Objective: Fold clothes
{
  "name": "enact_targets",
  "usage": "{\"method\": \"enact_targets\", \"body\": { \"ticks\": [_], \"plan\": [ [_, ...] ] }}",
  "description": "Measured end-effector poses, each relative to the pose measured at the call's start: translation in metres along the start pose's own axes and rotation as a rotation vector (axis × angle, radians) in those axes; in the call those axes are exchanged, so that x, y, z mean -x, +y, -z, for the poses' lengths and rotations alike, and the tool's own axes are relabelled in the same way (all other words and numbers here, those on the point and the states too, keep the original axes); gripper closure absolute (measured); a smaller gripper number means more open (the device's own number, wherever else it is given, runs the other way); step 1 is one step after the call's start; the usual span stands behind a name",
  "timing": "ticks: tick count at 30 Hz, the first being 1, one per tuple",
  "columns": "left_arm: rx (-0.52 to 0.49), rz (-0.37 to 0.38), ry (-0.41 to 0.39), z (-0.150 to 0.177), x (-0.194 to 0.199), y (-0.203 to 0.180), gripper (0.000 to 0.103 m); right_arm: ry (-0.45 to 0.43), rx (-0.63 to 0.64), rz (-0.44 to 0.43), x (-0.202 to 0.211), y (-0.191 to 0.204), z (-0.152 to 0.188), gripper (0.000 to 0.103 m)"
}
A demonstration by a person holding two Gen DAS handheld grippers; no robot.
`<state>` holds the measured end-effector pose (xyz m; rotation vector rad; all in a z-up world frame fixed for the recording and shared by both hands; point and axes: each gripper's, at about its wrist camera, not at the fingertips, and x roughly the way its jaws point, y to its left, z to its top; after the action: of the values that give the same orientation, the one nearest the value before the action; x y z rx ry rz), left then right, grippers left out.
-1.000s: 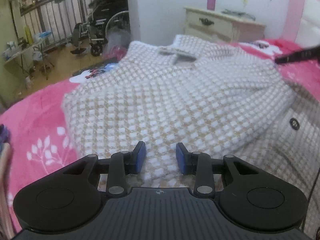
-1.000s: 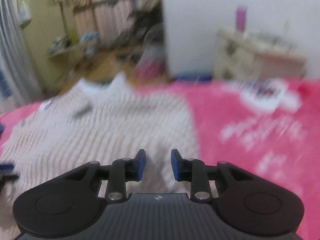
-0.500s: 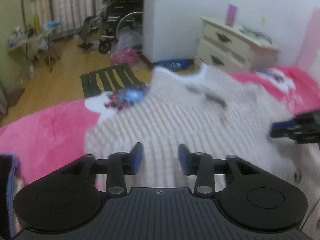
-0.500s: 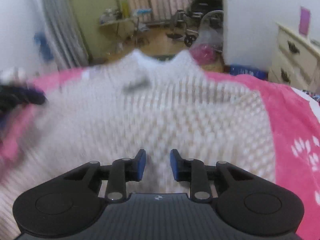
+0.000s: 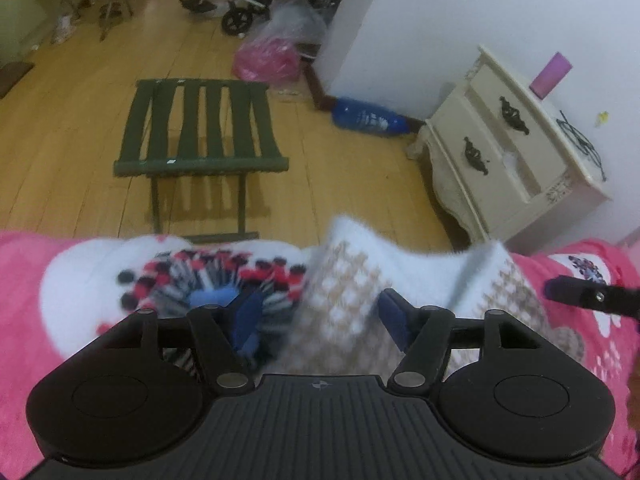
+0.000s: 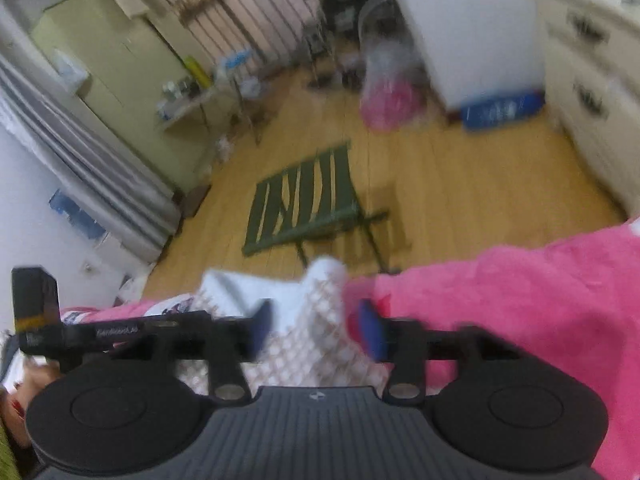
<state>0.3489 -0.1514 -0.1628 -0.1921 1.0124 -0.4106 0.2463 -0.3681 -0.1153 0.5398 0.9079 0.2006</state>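
Now we have both tools at the far edge of the checked garment [image 5: 340, 304], the end with its two pale collar points, which lies on the pink blanket [image 5: 72, 320] at the side of the bed nearest the floor. Our left gripper [image 5: 316, 316] has just been opening and stands spread, one collar point rising between its blue pads [image 5: 390, 318], with no pad pressing on the cloth as far as we can see. Our right gripper [image 6: 316, 326] has just been opening too; its jaws are apart with the other collar point between them, though blur keeps us from being sure nothing brushes the fabric. Seen from the left wrist, the right tool's finger shows just beside the garment on the far side of the collar, so the two tools flank it, each nearest its own corner.

We judge that the coming move turns on this: the garment's long axis runs from the collar back toward us, under and behind both tools, so the bulk of the cloth lies on our side, not ahead. Any next fold would have to reach back along that line.

Beyond the garment the bed ends and a wooden floor [image 5: 340, 168] begins, with a green slatted stool [image 5: 200, 136] straight ahead of the collar, a cream nightstand [image 5: 516, 152] to its right, and a pink bag [image 5: 268, 60] farther off.
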Motion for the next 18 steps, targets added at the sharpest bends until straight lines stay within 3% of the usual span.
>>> {"method": "enact_targets", "body": {
  "ticks": [5, 6, 7, 8, 9, 12, 15, 18],
  "plan": [
    [0.002, 0.013, -0.008, -0.004, -0.013, 0.000, 0.036, 0.097, -0.135, -0.005, -0.042, -0.028, -0.005, 0.038],
    [0.003, 0.013, -0.016, -0.005, -0.016, -0.001, 0.044, 0.098, -0.153, -0.015, -0.047, -0.029, -0.004, 0.042],
    [-0.001, 0.022, -0.023, -0.004, -0.017, -0.002, 0.051, 0.090, -0.158, -0.023, -0.051, -0.028, -0.004, 0.049],
    [-0.004, 0.031, -0.031, -0.004, -0.017, -0.004, 0.065, 0.082, -0.151, -0.037, -0.052, -0.025, -0.003, 0.067],
    [-0.010, 0.040, -0.041, -0.003, -0.015, -0.007, 0.071, 0.070, -0.135, -0.060, -0.049, -0.021, -0.002, 0.082],
    [-0.089, 0.037, -0.119, 0.002, 0.001, -0.020, 0.085, 0.014, -0.035, -0.093, -0.033, -0.003, 0.000, 0.085],
    [-0.205, 0.076, -0.234, 0.014, 0.038, -0.029, 0.087, -0.066, 0.091, -0.132, 0.001, 0.019, 0.008, 0.085],
    [-0.389, 0.091, -0.331, 0.033, 0.078, -0.043, 0.087, -0.150, 0.299, -0.116, 0.042, 0.046, 0.030, 0.086]
  ]
}}
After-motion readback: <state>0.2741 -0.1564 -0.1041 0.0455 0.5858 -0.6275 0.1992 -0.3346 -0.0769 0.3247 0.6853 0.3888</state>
